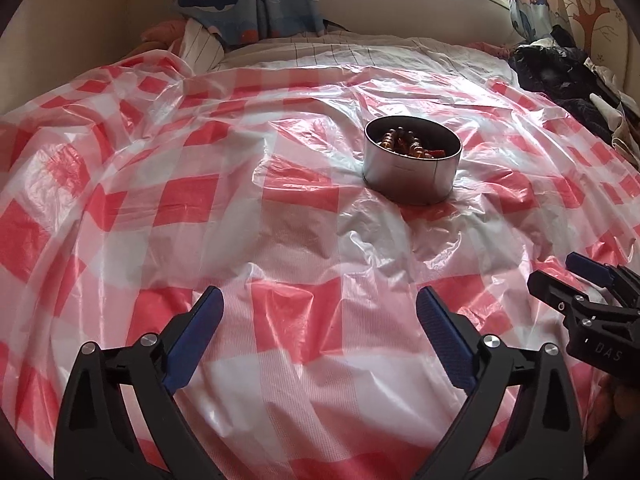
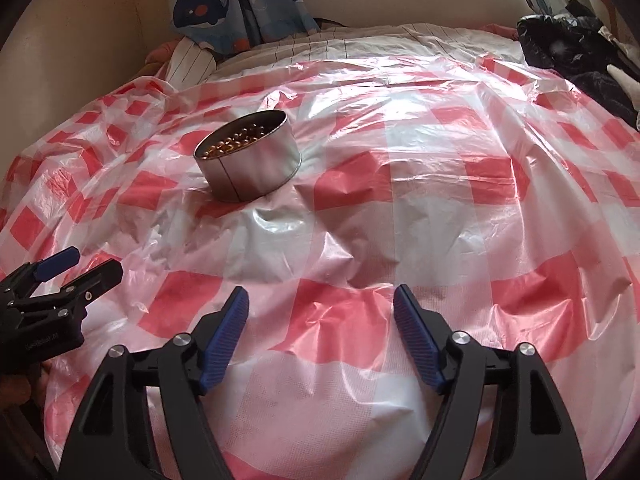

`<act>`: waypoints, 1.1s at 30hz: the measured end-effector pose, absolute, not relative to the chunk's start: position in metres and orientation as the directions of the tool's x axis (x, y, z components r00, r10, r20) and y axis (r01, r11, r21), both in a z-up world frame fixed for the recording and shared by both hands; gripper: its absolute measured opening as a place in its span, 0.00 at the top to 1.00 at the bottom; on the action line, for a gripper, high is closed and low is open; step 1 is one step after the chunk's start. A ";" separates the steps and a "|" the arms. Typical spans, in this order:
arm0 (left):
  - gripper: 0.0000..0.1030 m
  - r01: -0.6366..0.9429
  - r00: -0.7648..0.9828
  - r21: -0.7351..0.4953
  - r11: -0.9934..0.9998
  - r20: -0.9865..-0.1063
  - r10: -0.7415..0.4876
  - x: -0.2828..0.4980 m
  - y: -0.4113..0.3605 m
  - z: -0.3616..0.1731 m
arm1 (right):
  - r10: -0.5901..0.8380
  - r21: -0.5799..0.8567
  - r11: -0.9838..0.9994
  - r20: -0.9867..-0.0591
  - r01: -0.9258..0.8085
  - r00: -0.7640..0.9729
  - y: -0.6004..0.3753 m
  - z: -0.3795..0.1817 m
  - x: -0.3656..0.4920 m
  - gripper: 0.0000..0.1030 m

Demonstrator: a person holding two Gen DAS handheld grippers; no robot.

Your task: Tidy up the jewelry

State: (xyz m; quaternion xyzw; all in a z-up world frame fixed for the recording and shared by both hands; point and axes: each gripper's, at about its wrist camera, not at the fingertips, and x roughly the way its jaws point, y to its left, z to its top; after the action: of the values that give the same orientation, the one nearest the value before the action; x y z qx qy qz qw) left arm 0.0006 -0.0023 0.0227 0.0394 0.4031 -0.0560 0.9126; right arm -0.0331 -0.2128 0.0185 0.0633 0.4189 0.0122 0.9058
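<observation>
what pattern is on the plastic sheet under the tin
Red-and-white checks on the plastic sheet, clearest in the right wrist view.

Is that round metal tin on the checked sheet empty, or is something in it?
Not empty. The lidless tin stands upright on the checked plastic sheet, and amber-brown beads show inside it; the left view shows them below its rim.

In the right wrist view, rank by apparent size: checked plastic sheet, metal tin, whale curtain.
1. Checked plastic sheet, fills most of the view.
2-3. Metal tin and whale curtain look similar; the curtain is farther off and cropped.
</observation>
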 end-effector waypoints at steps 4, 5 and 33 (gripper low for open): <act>0.08 0.126 0.665 0.026 0.992 -0.744 -0.065 -0.004 -0.001 0.017 | 0.034 0.074 0.997 -0.760 0.035 0.650 -0.206 0.016 -0.034 0.20; 0.08 0.126 0.663 0.027 0.992 -0.746 -0.063 -0.004 -0.001 0.016 | 0.030 0.071 0.997 -0.761 0.038 0.648 -0.207 0.015 -0.034 0.19; 0.07 0.164 0.623 0.002 0.986 -0.775 -0.102 -0.002 -0.006 0.004 | -0.033 0.022 0.996 -0.793 0.084 0.608 -0.199 0.006 -0.043 0.07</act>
State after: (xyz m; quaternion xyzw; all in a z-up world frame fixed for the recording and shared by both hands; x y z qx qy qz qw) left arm -0.0019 -0.0060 0.0036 0.0362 0.4276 -0.0740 0.9002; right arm -0.0431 -0.1995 0.0056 0.0285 0.4416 -0.0326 0.8962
